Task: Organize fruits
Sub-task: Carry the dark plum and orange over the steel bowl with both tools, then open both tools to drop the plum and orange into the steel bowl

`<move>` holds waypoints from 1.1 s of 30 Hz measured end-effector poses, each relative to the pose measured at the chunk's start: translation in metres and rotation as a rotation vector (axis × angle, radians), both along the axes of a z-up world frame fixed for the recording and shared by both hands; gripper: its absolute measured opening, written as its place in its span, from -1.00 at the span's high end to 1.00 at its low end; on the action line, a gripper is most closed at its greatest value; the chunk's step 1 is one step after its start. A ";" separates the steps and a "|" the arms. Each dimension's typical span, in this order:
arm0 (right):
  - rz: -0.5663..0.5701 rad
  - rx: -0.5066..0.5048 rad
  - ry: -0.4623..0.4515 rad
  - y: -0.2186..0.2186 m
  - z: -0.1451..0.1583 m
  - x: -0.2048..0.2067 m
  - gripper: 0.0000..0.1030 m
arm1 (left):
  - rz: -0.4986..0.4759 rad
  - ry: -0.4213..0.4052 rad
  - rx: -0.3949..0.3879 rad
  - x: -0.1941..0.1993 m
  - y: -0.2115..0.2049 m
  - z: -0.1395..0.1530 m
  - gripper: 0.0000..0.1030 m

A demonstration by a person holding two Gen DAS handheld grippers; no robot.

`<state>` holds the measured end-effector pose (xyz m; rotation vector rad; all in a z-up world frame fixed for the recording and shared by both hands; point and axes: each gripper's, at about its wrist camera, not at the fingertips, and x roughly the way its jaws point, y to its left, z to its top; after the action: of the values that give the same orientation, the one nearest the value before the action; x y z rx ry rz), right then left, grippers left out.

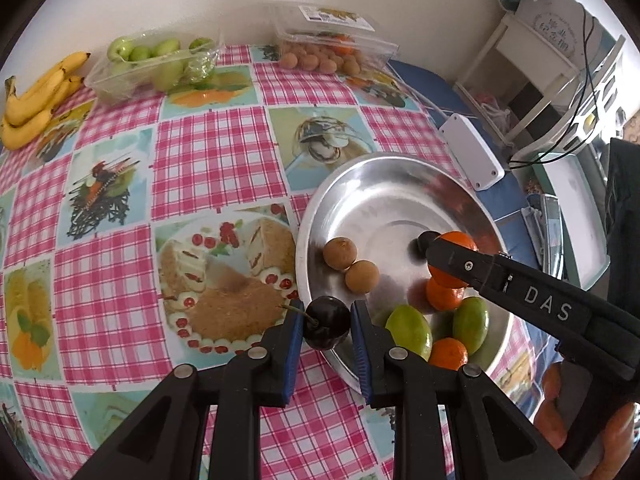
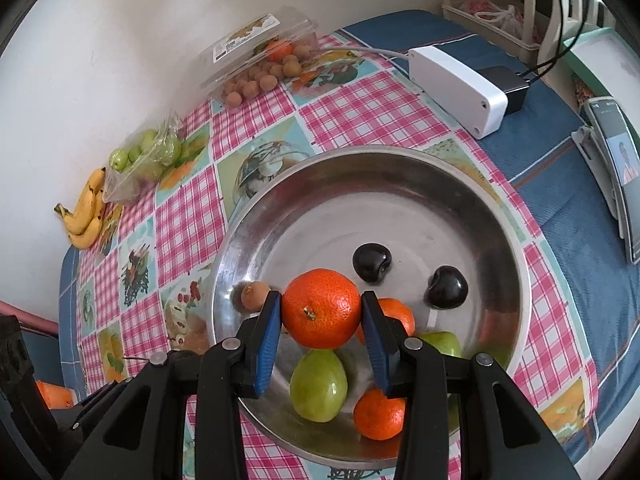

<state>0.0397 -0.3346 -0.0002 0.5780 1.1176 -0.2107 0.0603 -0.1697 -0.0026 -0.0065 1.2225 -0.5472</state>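
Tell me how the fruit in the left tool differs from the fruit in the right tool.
The left tool grips a dark cherry with a stem, near the bowl's rim. The right tool grips a bright orange mandarin, clearly bigger, above the fruit in the bowl. Both are round and clamped between blue pads.

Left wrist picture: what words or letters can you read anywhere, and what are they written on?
"DAS": white letters on the right gripper's black arm.
Label on the clear longan box lid: print too small to read.
Round stamp with characters on the white bag by the shelf: too blurred to read.
Phone screen in the right wrist view: nothing legible.
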 end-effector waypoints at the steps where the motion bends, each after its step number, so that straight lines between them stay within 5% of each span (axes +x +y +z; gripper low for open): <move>1: 0.004 0.001 0.005 0.000 -0.002 0.001 0.19 | 0.001 0.003 0.000 0.001 -0.001 -0.002 0.51; 33: 0.031 0.048 0.076 0.009 -0.030 0.013 0.19 | -0.055 0.005 0.048 -0.001 -0.031 -0.026 0.50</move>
<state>0.0522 -0.3252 -0.0297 0.5995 1.2067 -0.1806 0.0596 -0.2003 -0.0291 0.0666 1.2437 -0.5662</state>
